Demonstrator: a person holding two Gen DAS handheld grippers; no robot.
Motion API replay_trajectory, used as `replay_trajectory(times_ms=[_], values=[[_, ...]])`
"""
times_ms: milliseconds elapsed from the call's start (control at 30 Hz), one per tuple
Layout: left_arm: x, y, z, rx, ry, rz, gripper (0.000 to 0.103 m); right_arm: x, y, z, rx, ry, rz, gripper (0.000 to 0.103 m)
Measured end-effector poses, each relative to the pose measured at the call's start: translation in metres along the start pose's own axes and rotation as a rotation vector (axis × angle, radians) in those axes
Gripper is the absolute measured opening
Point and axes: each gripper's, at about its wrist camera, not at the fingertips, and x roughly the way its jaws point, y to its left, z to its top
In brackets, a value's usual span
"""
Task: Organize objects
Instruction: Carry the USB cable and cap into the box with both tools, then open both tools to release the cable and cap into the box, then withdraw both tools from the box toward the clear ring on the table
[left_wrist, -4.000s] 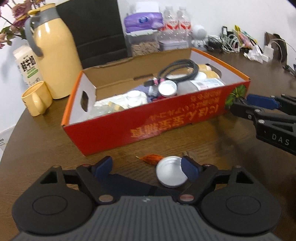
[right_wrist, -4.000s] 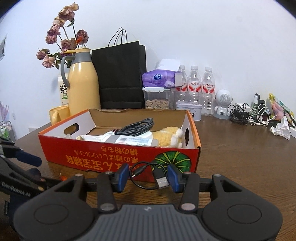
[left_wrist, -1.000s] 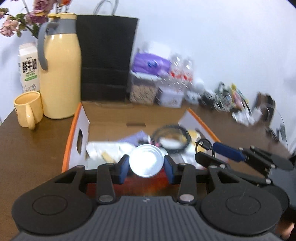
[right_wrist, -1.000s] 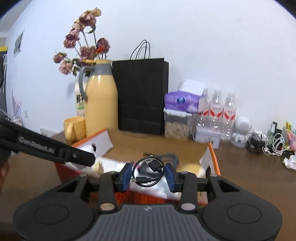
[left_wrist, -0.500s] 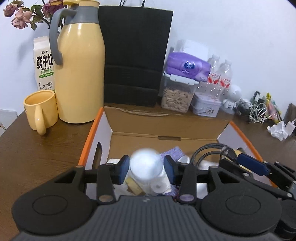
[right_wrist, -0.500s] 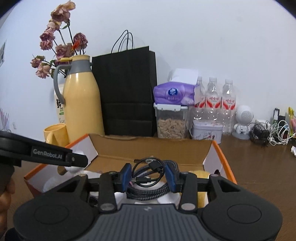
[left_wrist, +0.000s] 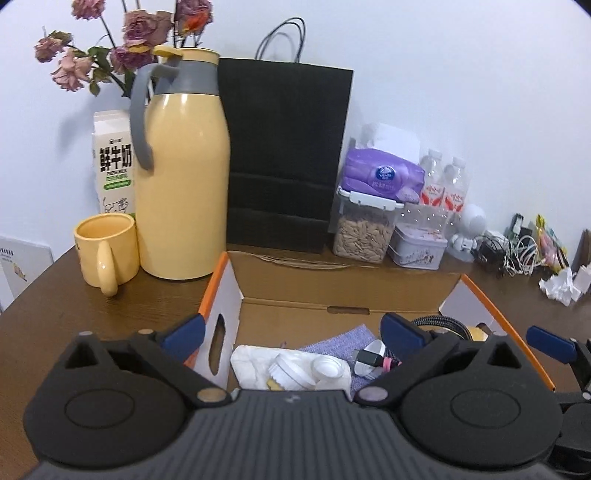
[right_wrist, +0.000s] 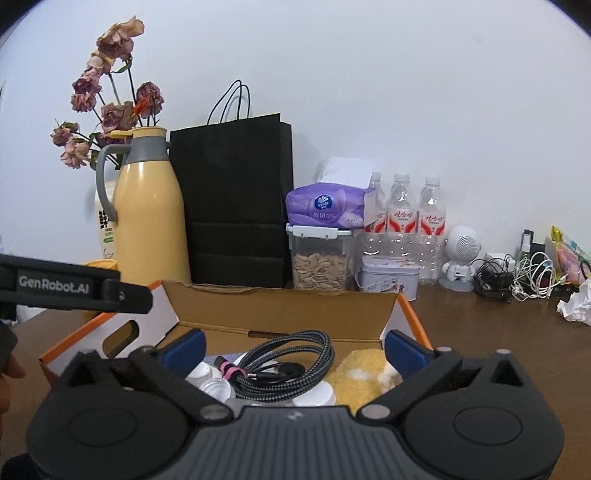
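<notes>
- Brown table (left_wrist: 55, 314) w/ cardboard box (left_wrist: 369, 291) centred.
- Left gripper (left_wrist: 291, 332) & right gripper (right_wrist: 293, 349) seen opening wide, nothing held.
- Lid (left_wrist: 327, 367), cable (right_wrist: 280, 363) lying in box.
- Risk: box wall clipped by spread jaws on pull-out.
</notes>
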Motion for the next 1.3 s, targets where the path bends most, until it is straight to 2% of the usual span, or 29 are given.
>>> replay_trajectory(times_ms=[167,400,667,800,1133,1300], values=[[-0.006,0.001,-0.001,-0.003,-0.007,-0.006,0.103,-0.005,0.0,-0.001,0.006,-0.008,-0.003,0.103],[-0.027,0.003,-0.004,0.002,-0.065,-0.012,0.103,-0.02,0.0,-0.003,0.003,-0.037,0.003,0.103],[-0.054,0.007,-0.022,0.031,-0.094,0.004,0.103,-0.042,0.007,-0.015,-0.026,-0.046,0.016,0.103],[-0.065,0.014,-0.04,0.047,-0.083,0.015,0.103,-0.052,0.014,-0.028,-0.056,-0.012,0.042,0.103],[-0.094,0.042,-0.079,0.086,-0.042,0.03,0.103,-0.067,0.034,-0.063,-0.12,0.153,0.152,0.103],[-0.106,0.059,-0.089,0.05,-0.046,0.029,0.103,-0.067,0.044,-0.074,-0.133,0.227,0.184,0.088]])
